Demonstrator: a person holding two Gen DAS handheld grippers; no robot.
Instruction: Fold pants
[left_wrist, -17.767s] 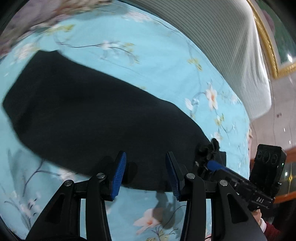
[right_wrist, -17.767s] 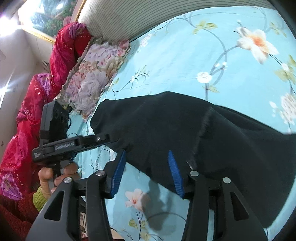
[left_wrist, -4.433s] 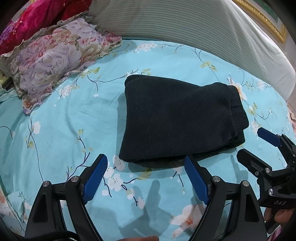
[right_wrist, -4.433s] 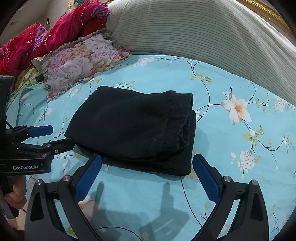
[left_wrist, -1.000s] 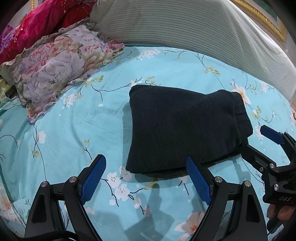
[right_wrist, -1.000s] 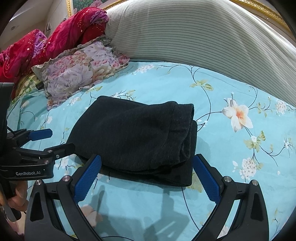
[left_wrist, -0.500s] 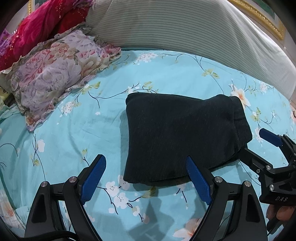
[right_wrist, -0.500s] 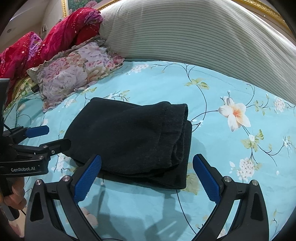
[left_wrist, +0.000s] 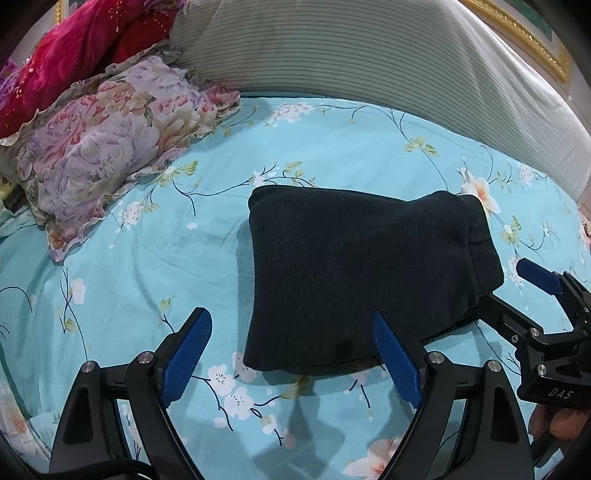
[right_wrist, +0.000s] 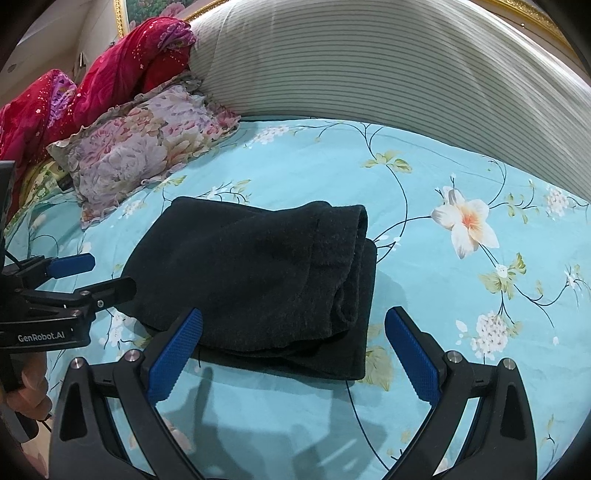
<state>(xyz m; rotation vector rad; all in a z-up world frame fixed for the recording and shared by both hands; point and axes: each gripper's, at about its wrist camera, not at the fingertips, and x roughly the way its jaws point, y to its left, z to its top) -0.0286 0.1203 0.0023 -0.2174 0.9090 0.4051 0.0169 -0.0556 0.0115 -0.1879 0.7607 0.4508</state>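
The left gripper (left_wrist: 291, 354) hangs just above the near edge of the pants (left_wrist: 362, 273), its 2 blue pads spread wide with nothing between them. One pad sits over bare sheet to the left of the bundle; the other overlaps the dark cloth's near edge in the view, though contact cannot be judged. The right gripper (right_wrist: 293, 347) is likewise spread wide and empty, straddling the near right corner of the bundle from the other side. Each gripper also shows at the edge of the other's view, so the 2 flank the bundle left and right, near the cloth but gripping none of it.

The pants lie as a compact, roughly rectangular stack in the middle of the turquoise flowered bedsheet (left_wrist: 155, 258). In the right wrist view the layers show at the right-hand end (right_wrist: 351, 280), a thick rolled edge resting on a flatter layer beneath, which suggests several folds are already made. With both tools empty and the stack resting unaided, the folding is probably finished or nearly so; the wide-open stance reads as a release or a check on the bundle's shape.

Beyond the pants, well apart from them, a ruffled floral pillow (left_wrist: 110, 147) lies to the far left, a red quilt (right_wrist: 110, 70) is piled behind it, and a striped bolster (right_wrist: 388, 62) runs along the head of the bed.
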